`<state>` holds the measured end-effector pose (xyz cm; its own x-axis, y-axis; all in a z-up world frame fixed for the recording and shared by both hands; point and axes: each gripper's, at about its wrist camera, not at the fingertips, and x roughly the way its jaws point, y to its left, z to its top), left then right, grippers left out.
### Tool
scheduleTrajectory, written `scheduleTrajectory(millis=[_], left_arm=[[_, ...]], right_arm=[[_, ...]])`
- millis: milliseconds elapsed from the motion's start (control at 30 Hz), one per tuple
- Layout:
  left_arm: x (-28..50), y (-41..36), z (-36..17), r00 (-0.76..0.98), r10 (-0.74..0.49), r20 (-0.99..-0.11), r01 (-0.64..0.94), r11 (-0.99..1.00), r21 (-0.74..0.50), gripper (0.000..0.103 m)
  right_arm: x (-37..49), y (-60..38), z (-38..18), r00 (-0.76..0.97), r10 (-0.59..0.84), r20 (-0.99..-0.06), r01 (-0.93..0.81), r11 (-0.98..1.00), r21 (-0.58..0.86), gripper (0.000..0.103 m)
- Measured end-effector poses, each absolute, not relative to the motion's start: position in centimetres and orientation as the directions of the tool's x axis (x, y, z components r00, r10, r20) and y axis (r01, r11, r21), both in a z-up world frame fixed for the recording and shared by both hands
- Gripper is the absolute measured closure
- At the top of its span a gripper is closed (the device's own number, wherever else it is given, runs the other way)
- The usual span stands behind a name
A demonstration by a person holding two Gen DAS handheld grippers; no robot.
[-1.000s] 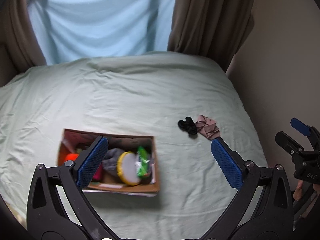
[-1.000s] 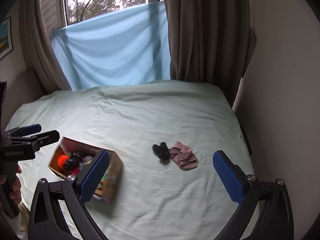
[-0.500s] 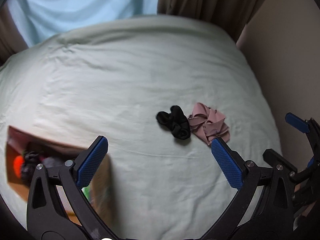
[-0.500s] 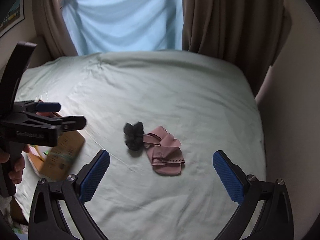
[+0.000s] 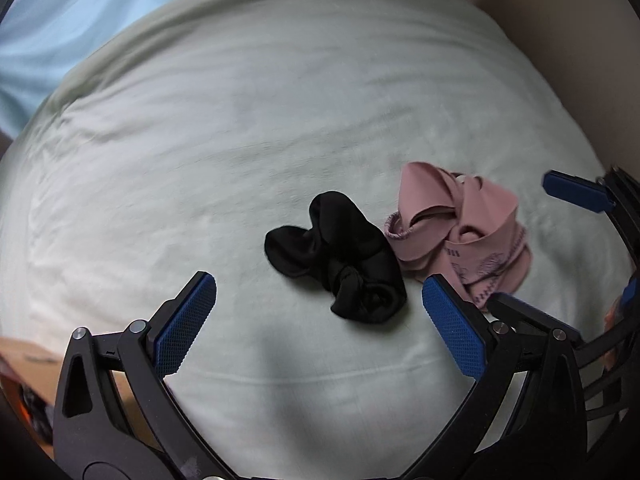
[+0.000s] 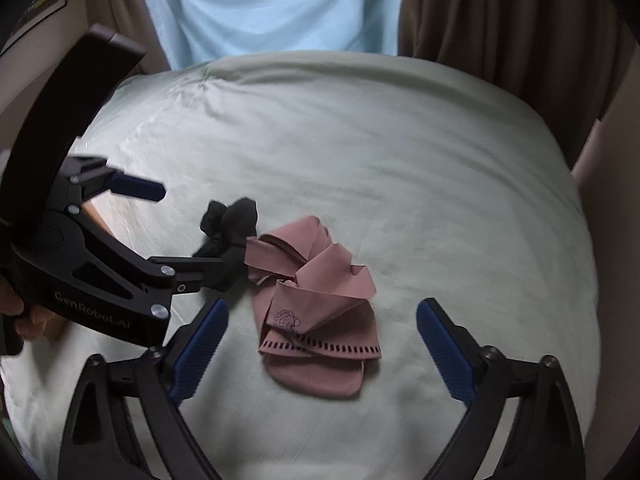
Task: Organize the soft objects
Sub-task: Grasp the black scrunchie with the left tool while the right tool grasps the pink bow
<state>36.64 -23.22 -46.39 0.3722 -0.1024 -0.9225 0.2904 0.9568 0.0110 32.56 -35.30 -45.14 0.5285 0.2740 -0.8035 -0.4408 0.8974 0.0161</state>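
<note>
My left hand-held gripper (image 5: 319, 322) hangs over the bed with its blue-padded fingers (image 5: 185, 323) spread wide apart and nothing between them. Just ahead of it, framed by the two pads, lies a crumpled black sock (image 5: 338, 258) on the pale green bedsheet (image 5: 240, 120). My right hand-held gripper (image 6: 322, 346) is likewise spread apart and empty, hovering above a crumpled pink sock (image 6: 316, 304) with a small embroidered mark and a row of dark dashes along its edge. The two socks lie touching each other, the black one to the left of the pink one, near the middle of the bed.

In the right wrist view, the left hand-held gripper reaches in from the left, one finger overlapping the black sock; I cannot tell whether it touches it. Behind that gripper a corner of a cardboard box (image 6: 98, 214) peeks out; in the left wrist view the box sits at the lower left edge. Beyond the bed hang a light blue cloth (image 6: 276, 8) and brown curtains (image 6: 480, 20).
</note>
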Motion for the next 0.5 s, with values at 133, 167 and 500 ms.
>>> scheduleTrajectory(millis=[133,167,500], left_arm=[[37.8,-23.7,-47.8,0.357,-0.09,-0.93,0.327,0.944,0.034,0.01],[38.0,-23.7,-48.0,0.35,-0.095,-0.932,0.331,0.943,0.028,0.02],[39.3,-24.4,-50.1,0.289,-0.14,-0.947,0.411,0.912,-0.009,0.056]], right_arm=[[33.4,-34.7,-47.0,0.506,0.282,-0.815,-0.485,0.875,0.002,0.023],[33.5,-34.6,-47.4,0.502,0.285,-0.817,-0.492,0.87,0.002,0.028],[33.6,-34.3,-48.6,0.493,0.26,-0.83,-0.502,0.865,-0.027,0.049]])
